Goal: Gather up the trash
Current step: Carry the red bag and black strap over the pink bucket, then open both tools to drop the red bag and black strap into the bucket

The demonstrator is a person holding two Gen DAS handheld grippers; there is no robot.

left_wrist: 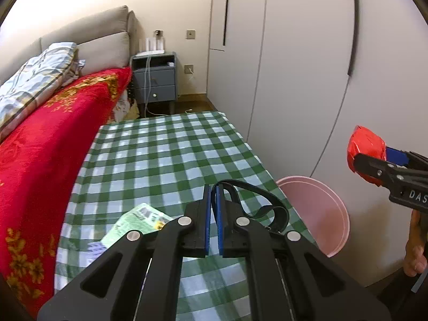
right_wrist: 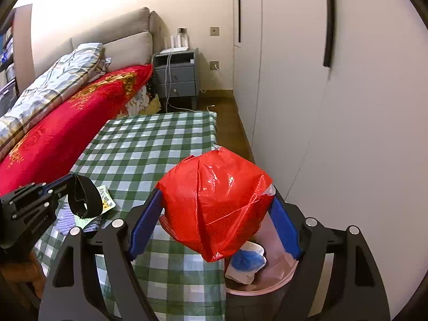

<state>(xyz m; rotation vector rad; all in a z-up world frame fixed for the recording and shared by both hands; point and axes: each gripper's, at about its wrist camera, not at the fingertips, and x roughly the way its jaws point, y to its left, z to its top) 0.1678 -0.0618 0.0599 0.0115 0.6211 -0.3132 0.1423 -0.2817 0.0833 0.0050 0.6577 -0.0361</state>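
My right gripper [right_wrist: 215,203] is shut on a crumpled red plastic bag [right_wrist: 214,203] and holds it in the air over the pink bin [right_wrist: 256,290]; it also shows in the left wrist view [left_wrist: 365,151]. The bin [left_wrist: 315,211] stands on the floor beside the table and holds white and blue trash [right_wrist: 246,263]. My left gripper [left_wrist: 213,195] is shut on a black strap [left_wrist: 256,203] above the green checked tablecloth [left_wrist: 165,155]. A green packet [left_wrist: 136,222] lies on the cloth under my left gripper, beside a purple-patterned item [right_wrist: 65,219].
A bed with a red blanket [left_wrist: 40,160] runs along the table's left side. A grey nightstand [left_wrist: 155,80] stands at the far wall. White wardrobe doors [left_wrist: 294,67] line the right side, close behind the bin.
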